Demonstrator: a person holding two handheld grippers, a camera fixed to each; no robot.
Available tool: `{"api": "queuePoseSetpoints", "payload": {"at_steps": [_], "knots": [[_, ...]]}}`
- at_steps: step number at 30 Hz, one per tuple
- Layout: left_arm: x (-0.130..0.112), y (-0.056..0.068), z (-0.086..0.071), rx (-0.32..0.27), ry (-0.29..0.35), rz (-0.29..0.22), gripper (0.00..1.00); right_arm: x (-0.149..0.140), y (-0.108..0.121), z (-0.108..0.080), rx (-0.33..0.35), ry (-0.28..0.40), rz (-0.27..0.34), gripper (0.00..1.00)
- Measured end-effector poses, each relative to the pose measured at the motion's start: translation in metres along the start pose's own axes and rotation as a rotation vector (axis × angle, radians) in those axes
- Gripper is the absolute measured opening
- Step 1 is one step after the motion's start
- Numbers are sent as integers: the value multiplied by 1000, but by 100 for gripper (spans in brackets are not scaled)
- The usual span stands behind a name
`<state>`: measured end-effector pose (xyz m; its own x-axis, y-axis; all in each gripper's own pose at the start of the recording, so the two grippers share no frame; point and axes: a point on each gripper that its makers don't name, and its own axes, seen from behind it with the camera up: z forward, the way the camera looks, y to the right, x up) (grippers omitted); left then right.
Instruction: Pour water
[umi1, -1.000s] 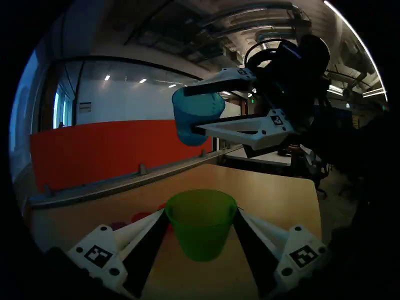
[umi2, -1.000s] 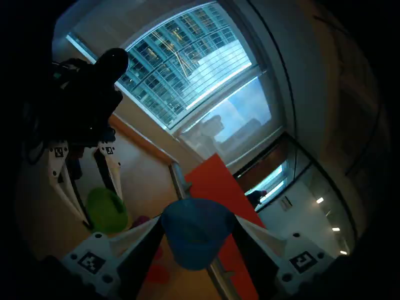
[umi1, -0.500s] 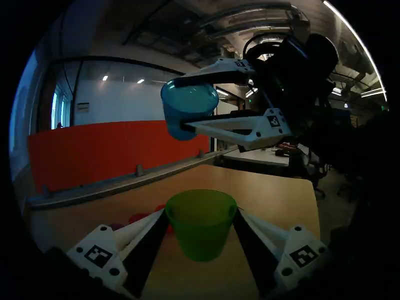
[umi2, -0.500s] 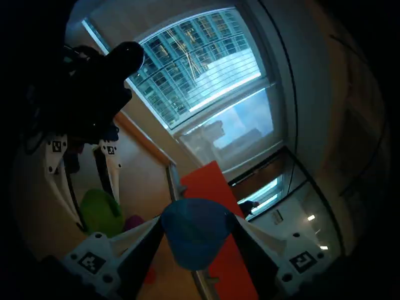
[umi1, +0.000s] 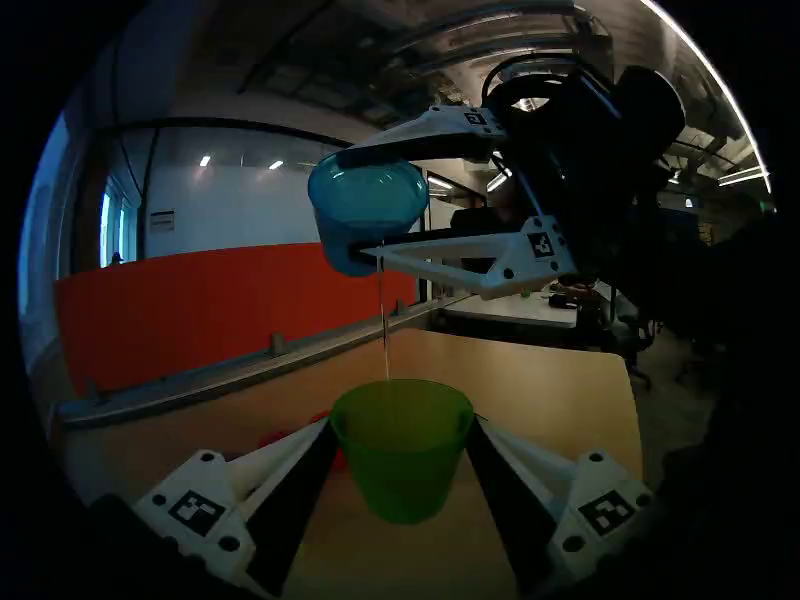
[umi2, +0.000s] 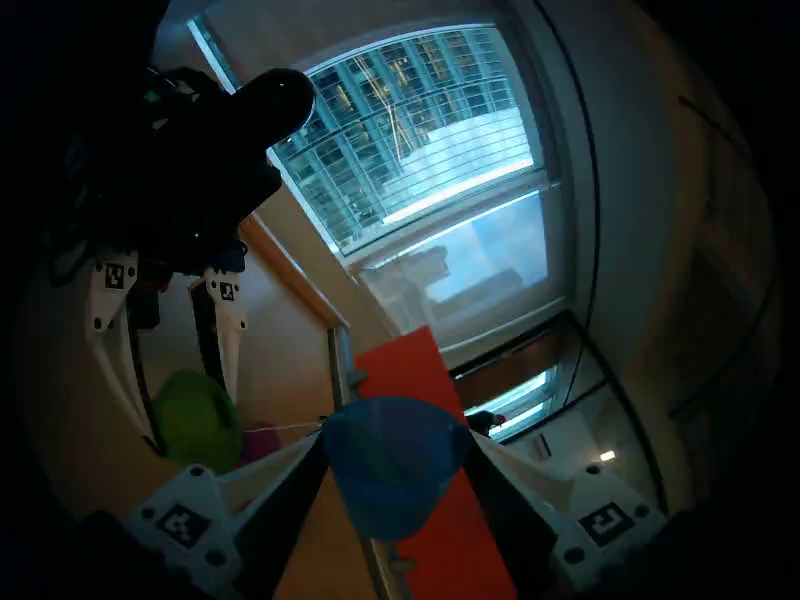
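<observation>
In the left gripper view my left gripper (umi1: 402, 455) is shut on an upright green cup (umi1: 402, 450) above the wooden table (umi1: 545, 385). Above it my right gripper (umi1: 375, 212) holds a blue cup (umi1: 365, 212) tilted toward the green one, and a thin stream of water (umi1: 383, 320) falls from its rim into the green cup. In the right gripper view the right gripper (umi2: 393, 470) is shut on the blue cup (umi2: 393, 465), the view rolled sideways. The left gripper (umi2: 185, 400) and the green cup (umi2: 195, 420) lie at the left there, with a fine water thread (umi2: 285, 428) between the cups.
An orange partition (umi1: 220, 300) with a metal rail (umi1: 270, 355) runs along the table's far side. Small red and pink things (umi1: 275, 438) lie on the table behind the green cup. A large window (umi2: 440, 170) and ceiling pipes (umi1: 450, 40) are overhead. A person's dark sleeve (umi1: 680, 290) sits at right.
The right gripper has tipped the blue cup further and moved it left and up. Water now runs from it into the green cup. The left gripper has stayed still.
</observation>
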<state>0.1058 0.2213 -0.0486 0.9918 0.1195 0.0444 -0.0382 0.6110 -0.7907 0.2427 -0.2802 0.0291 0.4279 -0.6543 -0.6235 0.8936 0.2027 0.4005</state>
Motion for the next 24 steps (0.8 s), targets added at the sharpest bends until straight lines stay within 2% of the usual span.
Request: {"api": "queuePoseSetpoints", "payload": {"at_steps": [24], "knots": [[2, 5, 3, -10, -4, 11, 87, 3, 10, -2, -37, 6, -99, 92]]}}
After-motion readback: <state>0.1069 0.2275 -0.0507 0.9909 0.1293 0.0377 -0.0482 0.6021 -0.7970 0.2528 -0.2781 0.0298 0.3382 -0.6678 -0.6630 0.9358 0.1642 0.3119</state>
